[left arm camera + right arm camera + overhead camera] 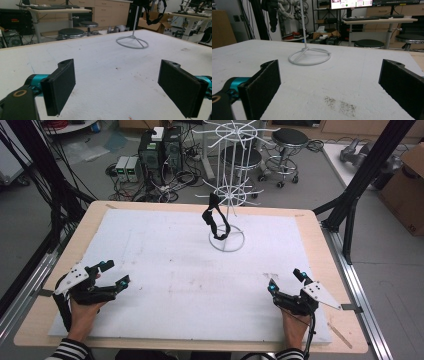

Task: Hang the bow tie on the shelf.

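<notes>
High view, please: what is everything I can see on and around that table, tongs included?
Wire rack: one, white, far middle of the table, standing on a ring base.
Strap: one, black, hanging from the rack's lower arms.
Mat: one, white, stained, covering most of the table.
Table: one, light wood.
Stools: two, black seats, on the floor behind the rack.
Computer boxes: a few, dark and pale, floor at the back left.
Cardboard box: one, brown, far right.
Left tongs: black, jaws open, near left corner.
Right tongs: black, jaws open, near right corner.
</notes>
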Demonstrator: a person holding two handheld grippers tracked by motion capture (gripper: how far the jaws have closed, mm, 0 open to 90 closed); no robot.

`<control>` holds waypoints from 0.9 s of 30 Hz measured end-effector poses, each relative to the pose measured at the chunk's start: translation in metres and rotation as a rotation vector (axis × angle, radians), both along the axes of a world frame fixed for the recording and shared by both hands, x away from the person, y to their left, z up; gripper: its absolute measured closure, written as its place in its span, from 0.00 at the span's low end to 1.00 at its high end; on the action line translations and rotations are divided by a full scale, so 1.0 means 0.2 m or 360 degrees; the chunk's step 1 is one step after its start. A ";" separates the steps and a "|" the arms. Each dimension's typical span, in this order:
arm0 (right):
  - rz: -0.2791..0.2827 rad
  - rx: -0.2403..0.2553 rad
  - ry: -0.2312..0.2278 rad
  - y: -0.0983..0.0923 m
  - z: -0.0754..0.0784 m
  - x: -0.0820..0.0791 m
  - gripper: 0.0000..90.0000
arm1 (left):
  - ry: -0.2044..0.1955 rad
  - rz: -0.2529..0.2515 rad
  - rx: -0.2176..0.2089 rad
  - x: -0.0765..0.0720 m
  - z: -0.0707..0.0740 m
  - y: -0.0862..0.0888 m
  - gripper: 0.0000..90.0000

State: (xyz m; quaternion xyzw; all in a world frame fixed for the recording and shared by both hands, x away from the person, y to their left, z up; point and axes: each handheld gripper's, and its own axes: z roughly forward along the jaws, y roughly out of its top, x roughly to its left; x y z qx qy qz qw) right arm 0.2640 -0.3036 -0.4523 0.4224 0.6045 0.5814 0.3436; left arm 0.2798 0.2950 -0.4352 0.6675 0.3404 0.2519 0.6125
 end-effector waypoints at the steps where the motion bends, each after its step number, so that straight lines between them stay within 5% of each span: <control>1: -0.0002 -0.0001 -0.0001 0.00 0.00 0.00 0.03 | -0.0012 0.0005 -0.0015 0.00 -0.01 0.00 0.17; 6: -0.0002 -0.0008 -0.0004 0.00 0.00 0.00 0.03 | -0.0092 0.0051 -0.0052 -0.01 -0.05 -0.03 0.17; 27: -0.0003 -0.0019 -0.0016 0.00 0.00 0.00 0.03 | -0.0073 0.0071 -0.0070 -0.01 -0.08 -0.04 0.16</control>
